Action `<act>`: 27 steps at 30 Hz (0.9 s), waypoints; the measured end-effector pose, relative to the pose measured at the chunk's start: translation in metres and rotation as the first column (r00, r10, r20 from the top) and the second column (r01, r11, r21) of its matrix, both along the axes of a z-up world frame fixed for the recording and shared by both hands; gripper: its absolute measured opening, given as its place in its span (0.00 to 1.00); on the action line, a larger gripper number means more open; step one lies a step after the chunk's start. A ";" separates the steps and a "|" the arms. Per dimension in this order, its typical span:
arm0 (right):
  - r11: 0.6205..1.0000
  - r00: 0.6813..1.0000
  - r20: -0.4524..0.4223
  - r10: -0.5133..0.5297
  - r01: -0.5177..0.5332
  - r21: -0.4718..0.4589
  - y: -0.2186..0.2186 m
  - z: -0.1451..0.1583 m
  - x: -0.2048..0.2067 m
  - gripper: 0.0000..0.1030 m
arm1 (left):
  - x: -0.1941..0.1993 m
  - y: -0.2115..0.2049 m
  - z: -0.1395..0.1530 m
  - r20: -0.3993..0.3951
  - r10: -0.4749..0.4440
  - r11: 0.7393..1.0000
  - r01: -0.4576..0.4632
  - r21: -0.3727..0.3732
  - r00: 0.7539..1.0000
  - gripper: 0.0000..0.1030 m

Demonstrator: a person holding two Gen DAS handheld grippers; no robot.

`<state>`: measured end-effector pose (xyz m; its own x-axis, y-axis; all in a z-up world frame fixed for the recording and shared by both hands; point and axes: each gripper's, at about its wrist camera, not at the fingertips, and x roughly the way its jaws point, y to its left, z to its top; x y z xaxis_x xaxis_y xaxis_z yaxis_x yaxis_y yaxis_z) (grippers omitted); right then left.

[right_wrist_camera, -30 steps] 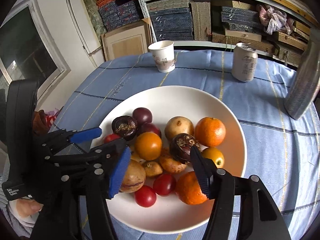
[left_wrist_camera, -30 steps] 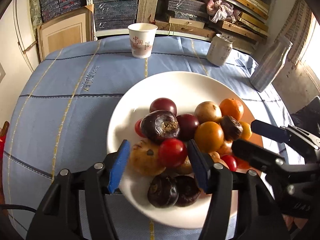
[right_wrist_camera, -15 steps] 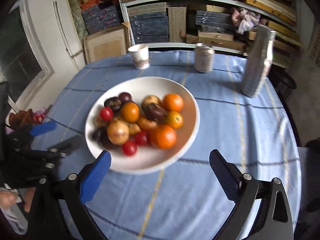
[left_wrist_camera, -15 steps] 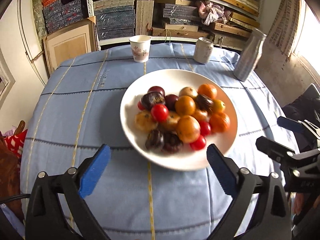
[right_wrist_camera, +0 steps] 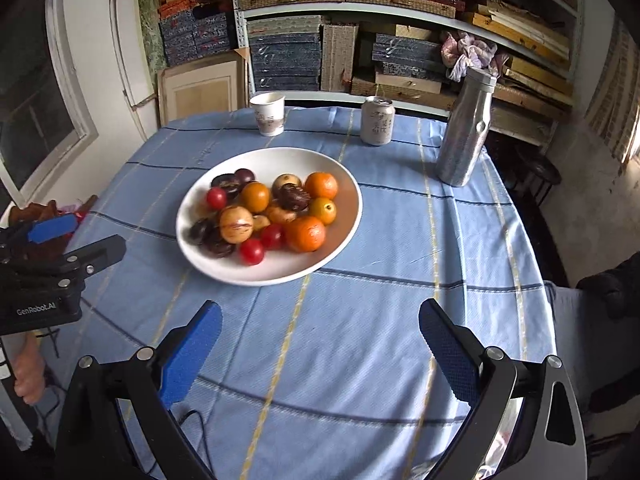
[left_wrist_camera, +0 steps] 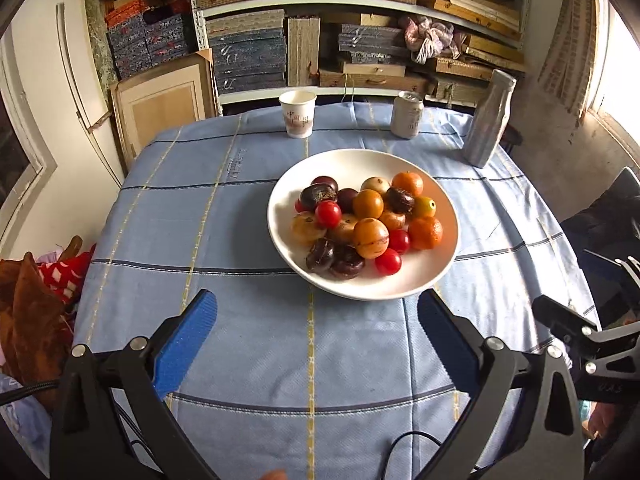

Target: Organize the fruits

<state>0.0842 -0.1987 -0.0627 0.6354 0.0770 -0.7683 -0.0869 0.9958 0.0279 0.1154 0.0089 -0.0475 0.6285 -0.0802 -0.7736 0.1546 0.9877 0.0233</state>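
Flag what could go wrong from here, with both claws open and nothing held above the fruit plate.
The fruit pile is heaped and round; pulling one piece could send neighbours rolling off the white plate. The red tomatoes near the rim look soft and could bruise in a hard pinch. Reaching far risks tipping the tall bottle or paper cup.

Light: soft daylight, fairly bright; blown-out window (left_wrist_camera: 624, 76) at the left wrist view's right edge
Glare: warm orange sheen inside the white plate (left_wrist_camera: 444, 216); highlights on the metal bottle (right_wrist_camera: 466, 136)
Shadows: faint, under the plate on the tablecloth (right_wrist_camera: 360, 340)
Focus: sharp throughout
Distortion: strong fisheye bending; black corner vignette
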 end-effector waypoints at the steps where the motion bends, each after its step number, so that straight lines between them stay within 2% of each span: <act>1: 1.000 1.000 0.002 0.005 -0.005 0.010 0.001 0.002 -0.003 0.97 | -0.003 -0.001 0.001 0.004 -0.003 1.000 0.003 0.005 1.000 0.96; 10: 0.999 0.999 0.003 0.044 -0.044 0.032 0.015 0.006 -0.011 0.97 | -0.020 -0.003 0.007 0.004 -0.006 1.000 0.006 -0.001 1.000 0.96; 19: 0.997 0.998 0.008 0.070 -0.070 0.030 0.024 0.007 -0.011 0.97 | -0.020 0.000 0.010 -0.002 0.007 1.000 -0.007 -0.016 1.000 0.96; 27: 0.997 0.998 0.011 0.063 -0.064 0.034 0.022 0.008 -0.011 0.97 | -0.024 0.000 0.012 0.043 0.024 1.000 -0.025 0.009 0.999 0.96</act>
<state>0.0728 -0.1767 -0.0546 0.6361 0.1440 -0.7580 -0.1504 0.9867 0.0612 0.0919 0.0087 -0.0351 0.6630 -0.0571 -0.7465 0.1289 0.9909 0.0387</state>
